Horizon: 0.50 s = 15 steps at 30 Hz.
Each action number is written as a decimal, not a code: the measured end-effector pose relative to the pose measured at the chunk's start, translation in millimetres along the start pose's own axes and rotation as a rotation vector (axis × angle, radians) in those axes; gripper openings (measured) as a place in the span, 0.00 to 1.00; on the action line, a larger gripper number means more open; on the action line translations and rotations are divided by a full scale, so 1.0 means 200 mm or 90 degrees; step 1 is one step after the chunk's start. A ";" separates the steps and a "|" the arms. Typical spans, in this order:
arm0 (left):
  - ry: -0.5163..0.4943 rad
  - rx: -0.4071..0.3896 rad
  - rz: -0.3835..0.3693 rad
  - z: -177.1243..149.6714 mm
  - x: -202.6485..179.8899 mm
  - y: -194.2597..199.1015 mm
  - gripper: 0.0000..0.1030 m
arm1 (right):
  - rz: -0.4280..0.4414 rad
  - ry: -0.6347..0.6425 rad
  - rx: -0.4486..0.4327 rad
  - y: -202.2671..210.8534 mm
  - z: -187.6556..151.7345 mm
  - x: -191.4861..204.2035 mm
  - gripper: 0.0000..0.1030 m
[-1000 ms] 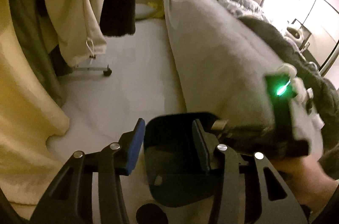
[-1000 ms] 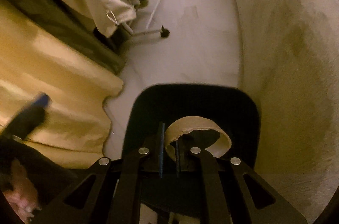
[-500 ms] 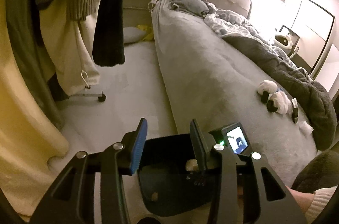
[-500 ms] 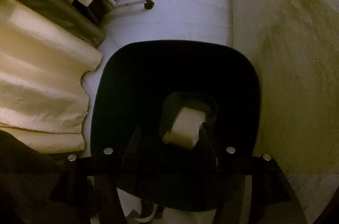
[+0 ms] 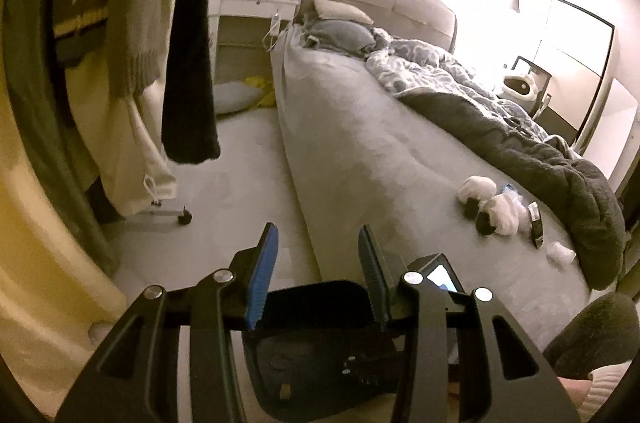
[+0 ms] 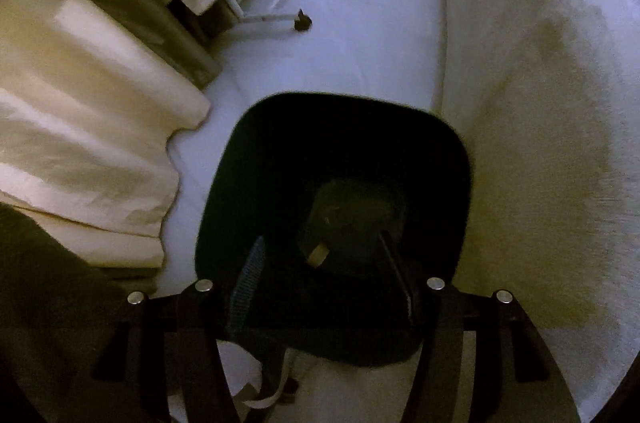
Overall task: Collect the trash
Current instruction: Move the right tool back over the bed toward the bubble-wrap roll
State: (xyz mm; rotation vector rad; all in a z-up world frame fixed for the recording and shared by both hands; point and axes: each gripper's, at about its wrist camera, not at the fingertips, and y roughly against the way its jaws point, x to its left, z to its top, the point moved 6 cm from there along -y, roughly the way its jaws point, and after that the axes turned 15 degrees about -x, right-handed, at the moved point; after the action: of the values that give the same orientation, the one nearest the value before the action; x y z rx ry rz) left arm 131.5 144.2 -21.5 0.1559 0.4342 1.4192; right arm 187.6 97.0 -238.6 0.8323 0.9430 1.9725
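Right gripper (image 6: 324, 283): apart, empty, just opened above black plastic bin (image 6: 256, 159). Left gripper (image 5: 316, 275): apart, empty. Risk: crumpled white tissues (image 5: 492, 203) ahead on grey bed (image 5: 380, 151) slipping from loose pinch.

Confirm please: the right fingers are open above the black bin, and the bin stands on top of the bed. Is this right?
Not quite. The black bin stands on the floor beside the bed, not on top of it; the right wrist view shows this. The rest holds: the right fingers are open above the bin, with nothing between them.
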 end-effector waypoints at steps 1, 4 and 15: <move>-0.007 -0.005 -0.001 0.01 -0.03 0.01 0.43 | -0.003 0.011 -0.006 0.02 0.01 0.00 0.57; -0.024 -0.016 -0.004 0.04 -0.09 0.02 0.43 | 0.012 0.010 -0.028 0.11 0.02 0.00 0.57; -0.067 -0.034 -0.025 0.07 -0.32 0.03 0.46 | 0.019 0.006 -0.113 0.36 0.08 -0.11 0.58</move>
State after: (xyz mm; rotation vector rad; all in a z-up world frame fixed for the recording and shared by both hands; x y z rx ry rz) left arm 126.4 85.3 5.3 0.1781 0.3108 1.3756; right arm 184.6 54.0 -174.9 0.7406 0.7529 2.0528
